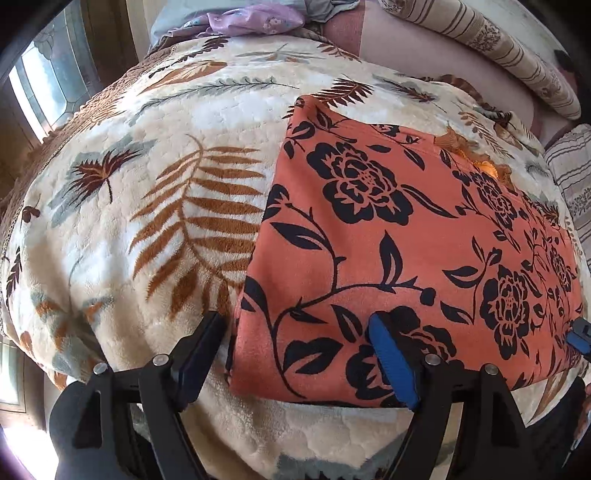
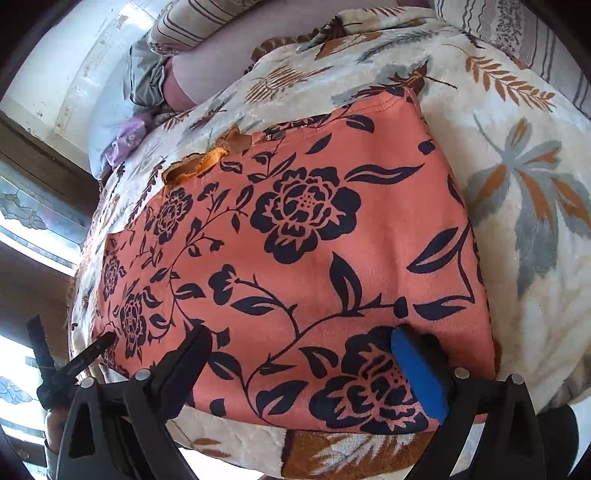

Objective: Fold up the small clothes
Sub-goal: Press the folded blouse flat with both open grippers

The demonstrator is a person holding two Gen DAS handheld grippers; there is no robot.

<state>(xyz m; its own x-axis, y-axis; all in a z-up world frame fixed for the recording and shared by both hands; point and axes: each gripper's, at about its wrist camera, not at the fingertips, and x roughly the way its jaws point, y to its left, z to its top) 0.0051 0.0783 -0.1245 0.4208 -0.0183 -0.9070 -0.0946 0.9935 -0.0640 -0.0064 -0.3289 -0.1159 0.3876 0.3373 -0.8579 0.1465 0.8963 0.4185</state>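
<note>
We hold left gripper (image 1: 299,336) and right gripper (image 2: 303,347), both jaws wide, over the near edge of the folded orange black-flowered garment (image 1: 388,229) on the cream leaf-print fleece blanket (image 1: 147,184).

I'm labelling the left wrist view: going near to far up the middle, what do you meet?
Left gripper, open → orange floral garment → leaf-print blanket → purple cloth.

Both the left claw (image 1: 301,334) and the right claw (image 2: 303,345) hover with fingers spread wide, gripping nothing.
</note>
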